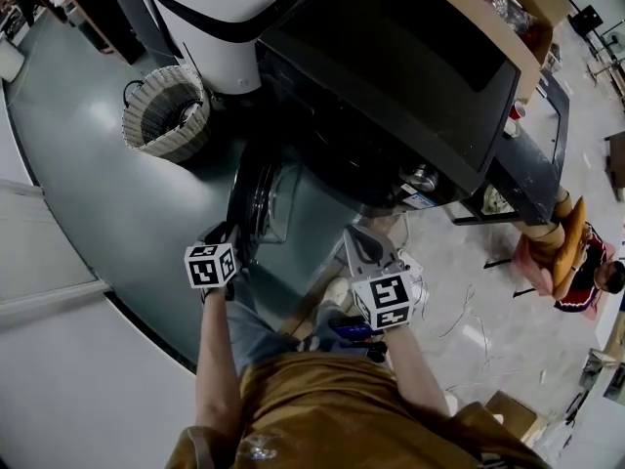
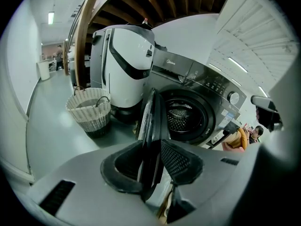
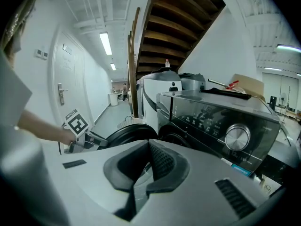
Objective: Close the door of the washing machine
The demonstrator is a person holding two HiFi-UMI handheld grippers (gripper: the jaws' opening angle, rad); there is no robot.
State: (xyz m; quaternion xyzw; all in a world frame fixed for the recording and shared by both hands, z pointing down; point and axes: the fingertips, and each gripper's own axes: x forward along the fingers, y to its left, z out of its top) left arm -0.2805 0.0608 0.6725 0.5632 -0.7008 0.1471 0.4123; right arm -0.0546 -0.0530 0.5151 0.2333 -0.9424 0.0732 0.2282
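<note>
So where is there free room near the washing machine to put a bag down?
The grey floor between the wicker basket and the open door is bare. The machine's top is bare up to the cardboard box. Right of the machine, cables crowd the floor.

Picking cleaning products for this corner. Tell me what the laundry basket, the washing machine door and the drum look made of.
The laundry basket is pale, matte woven strands, probably wicker or rope; which of the two is unclear. The washing machine door, seen edge-on, has a glossy black rim that catches reflections, so likely plastic. The drum is shiny perforated metal, probably stainless steel.
</note>
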